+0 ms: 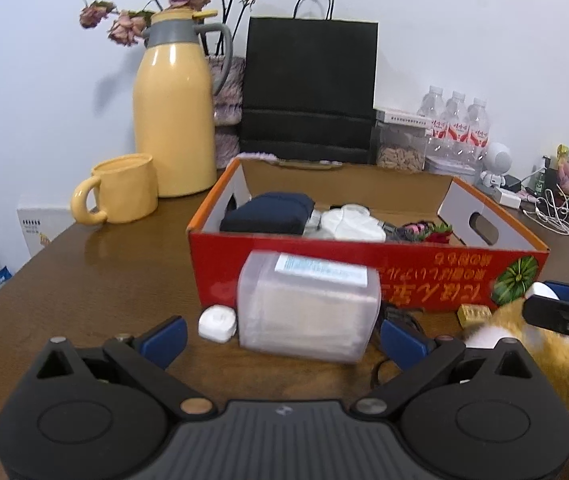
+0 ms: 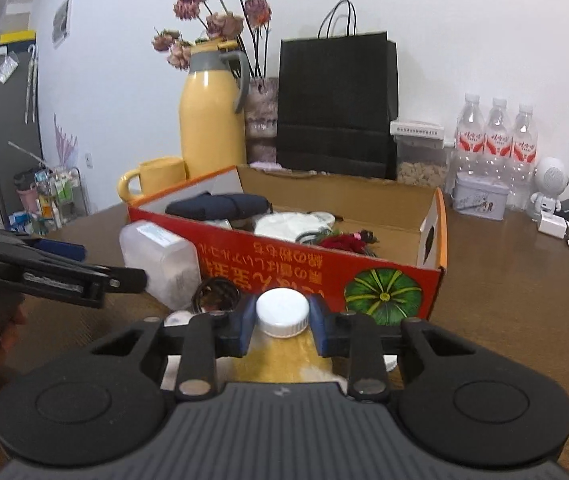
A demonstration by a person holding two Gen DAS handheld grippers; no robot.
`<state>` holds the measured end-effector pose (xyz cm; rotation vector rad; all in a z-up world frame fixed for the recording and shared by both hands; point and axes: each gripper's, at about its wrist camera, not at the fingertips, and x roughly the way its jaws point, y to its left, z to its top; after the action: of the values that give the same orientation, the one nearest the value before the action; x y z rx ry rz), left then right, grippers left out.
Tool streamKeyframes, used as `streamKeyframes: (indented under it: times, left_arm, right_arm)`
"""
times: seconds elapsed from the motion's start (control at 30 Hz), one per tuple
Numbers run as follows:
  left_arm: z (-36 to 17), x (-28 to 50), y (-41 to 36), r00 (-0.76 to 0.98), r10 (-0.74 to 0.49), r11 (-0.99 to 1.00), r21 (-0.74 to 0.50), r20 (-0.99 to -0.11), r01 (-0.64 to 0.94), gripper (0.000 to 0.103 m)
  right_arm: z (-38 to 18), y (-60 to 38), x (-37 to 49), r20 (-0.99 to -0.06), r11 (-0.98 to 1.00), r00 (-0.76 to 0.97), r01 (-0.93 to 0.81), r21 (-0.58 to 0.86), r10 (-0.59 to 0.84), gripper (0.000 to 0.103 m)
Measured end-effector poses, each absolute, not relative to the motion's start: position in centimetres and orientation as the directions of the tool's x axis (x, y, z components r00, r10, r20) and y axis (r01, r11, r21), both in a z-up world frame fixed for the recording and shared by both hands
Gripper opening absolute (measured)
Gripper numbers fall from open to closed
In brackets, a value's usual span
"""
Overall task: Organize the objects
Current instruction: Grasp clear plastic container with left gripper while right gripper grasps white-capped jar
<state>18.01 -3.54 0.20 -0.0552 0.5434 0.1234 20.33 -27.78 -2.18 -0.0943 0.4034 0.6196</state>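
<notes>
A red cardboard box (image 1: 364,268) (image 2: 268,256) lies open on the brown table, holding a navy folded cloth (image 1: 268,208), a white item (image 1: 348,220) and a red flower piece (image 1: 438,235). In front of it lies a clear plastic box (image 1: 308,308) (image 2: 160,260), between the wide-spread fingers of my open left gripper (image 1: 282,334) (image 2: 100,264), untouched by the pads. My right gripper (image 2: 282,320) (image 1: 544,300) is shut on the white cap of a furry orange bottle (image 2: 280,356) (image 1: 552,352), to the right of the plastic box.
A small white case (image 1: 217,322), a gold block (image 1: 474,314) and a black cable coil (image 2: 216,294) lie by the box front. Behind stand a yellow thermos (image 1: 172,120), yellow mug (image 1: 120,188), black paper bag (image 1: 308,88), snack jar (image 1: 400,148) and water bottles (image 1: 456,120). Chargers and cables (image 1: 556,208) sprawl far right.
</notes>
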Motion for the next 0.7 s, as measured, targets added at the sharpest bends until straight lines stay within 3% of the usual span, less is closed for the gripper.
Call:
streamKeyframes:
  times: [0.33,0.47,0.53,0.63,0.7]
  left_arm:
    - [-0.5,21.4,-4.5,0.848,0.147,0.989,0.050,-0.509,-0.142,0.103]
    - [-1.1,22.1,-4.3,0.845,0.116,0.992,0.018,-0.522,-0.125,0.103]
    - [-1.4,22.2,-4.2,0.842,0.101,0.993,0.005,-0.530,-0.116,0.099]
    - [-1.6,22.0,-3.9,0.842,0.084,0.993,-0.024,-0.533,-0.114,0.083]
    - [-1.5,21.7,-3.5,0.844,0.083,0.991,-0.046,-0.529,-0.127,0.082]
  right_arm:
    - [-2.1,-27.6,19.7,-0.353,0.835,0.771,-0.548,0.058,0.530,0.029]
    - [-2.2,-27.5,19.4,-0.345,0.837,0.776,-0.543,0.059,0.528,0.029]
    - [-2.2,-27.4,19.3,-0.341,0.839,0.779,-0.541,0.060,0.527,0.029]
    - [-2.3,-27.2,19.3,-0.340,0.841,0.781,-0.537,0.064,0.524,0.029]
    - [-2.3,-27.0,19.3,-0.339,0.844,0.784,-0.532,0.066,0.521,0.029]
